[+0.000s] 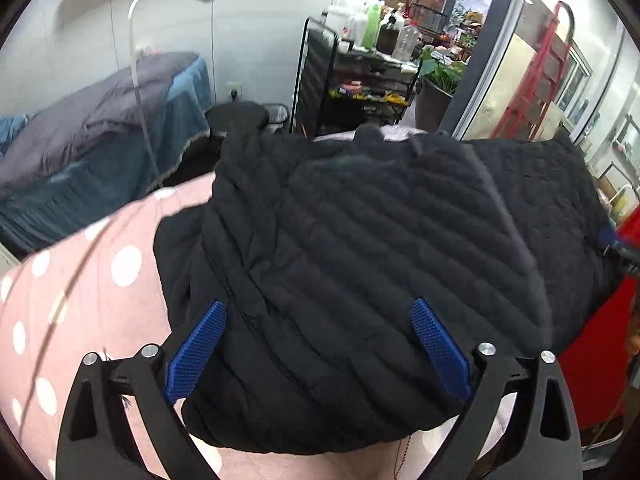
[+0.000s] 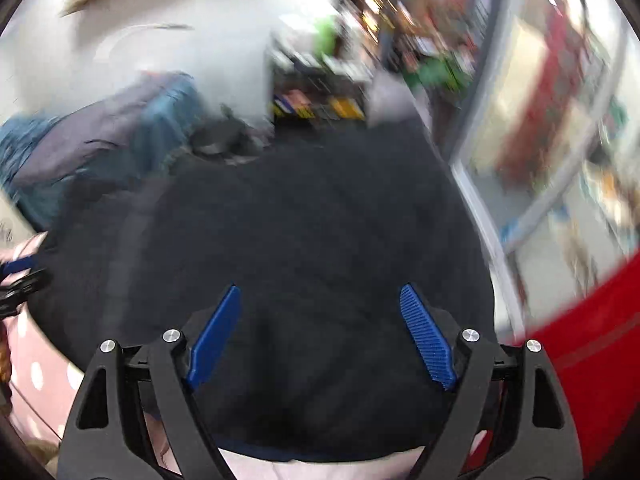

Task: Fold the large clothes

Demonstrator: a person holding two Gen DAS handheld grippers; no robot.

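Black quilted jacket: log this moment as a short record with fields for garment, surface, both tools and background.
garment: black quilted jacket, lying bunched in a broad mound
surface: pink polka-dot sheet under the jacket
left tool: open, blue pads apart over the jacket, nothing gripped
right tool: open above the jacket, nothing gripped; view blurred
background: bed with grey duvet, black shelf cart holding bottles, red ladder

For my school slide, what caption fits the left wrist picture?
Open left gripper above a folded black quilted jacket lying on a pink polka-dot cover.
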